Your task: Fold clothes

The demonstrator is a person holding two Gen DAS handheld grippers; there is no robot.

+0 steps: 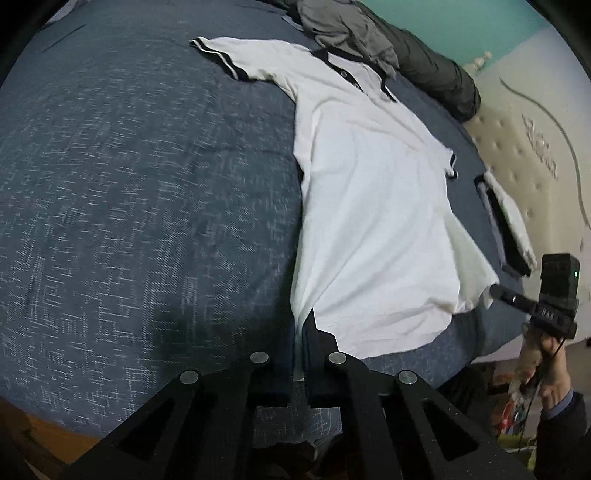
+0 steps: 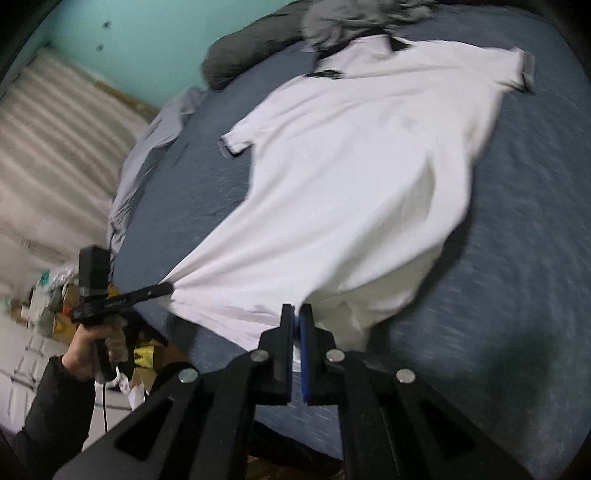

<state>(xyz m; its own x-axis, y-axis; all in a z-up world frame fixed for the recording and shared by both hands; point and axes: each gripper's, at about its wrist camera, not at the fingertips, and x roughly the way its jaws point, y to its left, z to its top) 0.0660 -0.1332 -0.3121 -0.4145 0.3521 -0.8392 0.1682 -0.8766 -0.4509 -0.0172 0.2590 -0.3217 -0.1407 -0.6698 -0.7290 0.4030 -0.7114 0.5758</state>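
A white polo shirt (image 1: 369, 184) with a dark collar and dark-trimmed sleeves lies face up on the blue bedspread (image 1: 147, 184), collar at the far end. My left gripper (image 1: 301, 332) is shut on one corner of the hem, which is lifted slightly. In the right wrist view the same shirt (image 2: 351, 166) bunches toward my right gripper (image 2: 297, 321), which is shut on the other hem corner. Each gripper also shows in the other's view: the right gripper (image 1: 495, 291) and the left gripper (image 2: 164, 288), both pinching hem and held by a hand.
A heap of grey clothes (image 1: 343, 26) and a dark bundle (image 1: 436, 74) sit beyond the collar. A small folded stack (image 1: 506, 221) lies at the bed's edge by a cream mattress (image 1: 535, 147). A grey garment (image 2: 147, 147) hangs over that edge. Clutter covers the floor (image 2: 55, 295).
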